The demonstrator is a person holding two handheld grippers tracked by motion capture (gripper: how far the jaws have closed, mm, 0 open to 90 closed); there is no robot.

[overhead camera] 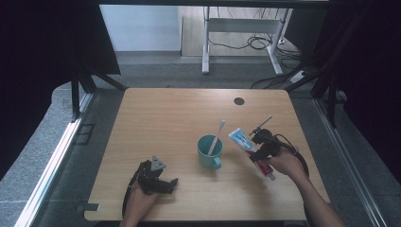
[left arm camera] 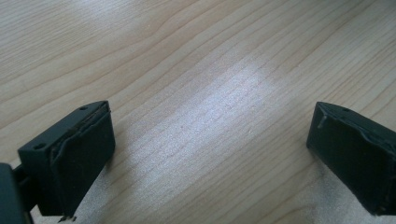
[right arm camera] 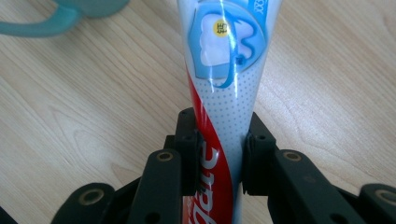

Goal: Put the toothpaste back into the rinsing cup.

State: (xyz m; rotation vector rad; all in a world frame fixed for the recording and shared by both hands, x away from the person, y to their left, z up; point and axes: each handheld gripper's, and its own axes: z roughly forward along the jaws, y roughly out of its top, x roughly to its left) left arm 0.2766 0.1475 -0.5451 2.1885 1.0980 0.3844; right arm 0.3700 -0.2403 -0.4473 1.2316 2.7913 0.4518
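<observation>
Wooden table (overhead camera: 165,113) with a teal cup (overhead camera: 208,152) near centre. Right gripper (overhead camera: 260,150) pinches the toothpaste tube (overhead camera: 246,144) across its lower body; the tube's long axis slants up toward the cup, just beside it. Left gripper (overhead camera: 158,182) rests well apart, jaws spread, empty.

A teal cup (overhead camera: 209,151) is seen standing upright on the wooden counter (overhead camera: 165,118), with a white toothbrush (overhead camera: 217,136) leaned inside it. A dark round spot (overhead camera: 239,101) is seen near the far edge.
</observation>
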